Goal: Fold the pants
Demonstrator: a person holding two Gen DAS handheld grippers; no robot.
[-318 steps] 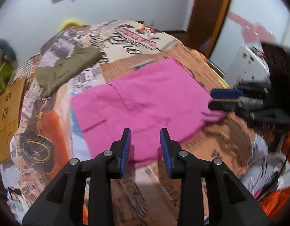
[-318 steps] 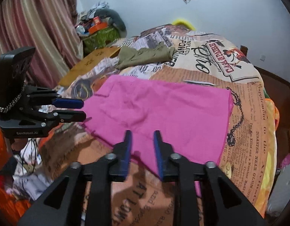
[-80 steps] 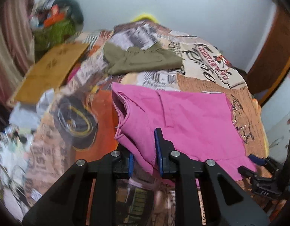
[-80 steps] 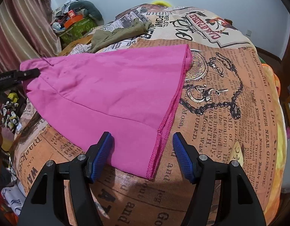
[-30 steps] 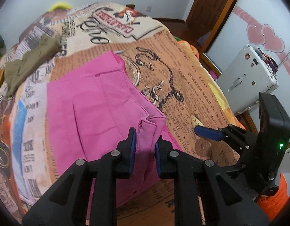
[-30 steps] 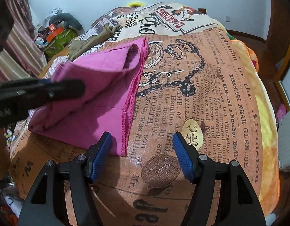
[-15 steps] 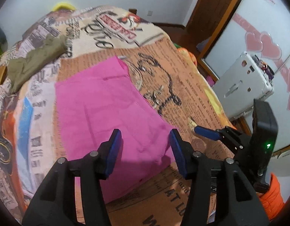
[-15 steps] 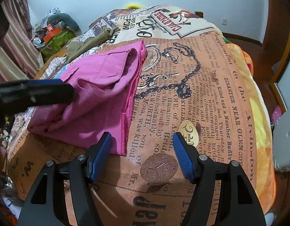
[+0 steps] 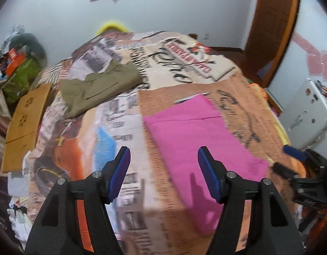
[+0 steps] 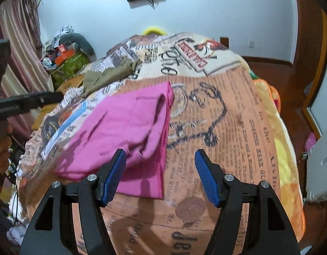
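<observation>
Left wrist view: my left tongs [image 9: 163,163] are opening, empty, above the folded pink cloth pants [image 9: 197,140] (right tongs [image 10: 160,167] released too).

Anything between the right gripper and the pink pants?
Nothing visible. The right gripper is open and empty above the bed's printed blanket, and the folded pink pants lie just ahead of its left finger with only bare blanket between. The olive garment sits well behind the pants, out of the path.
</observation>
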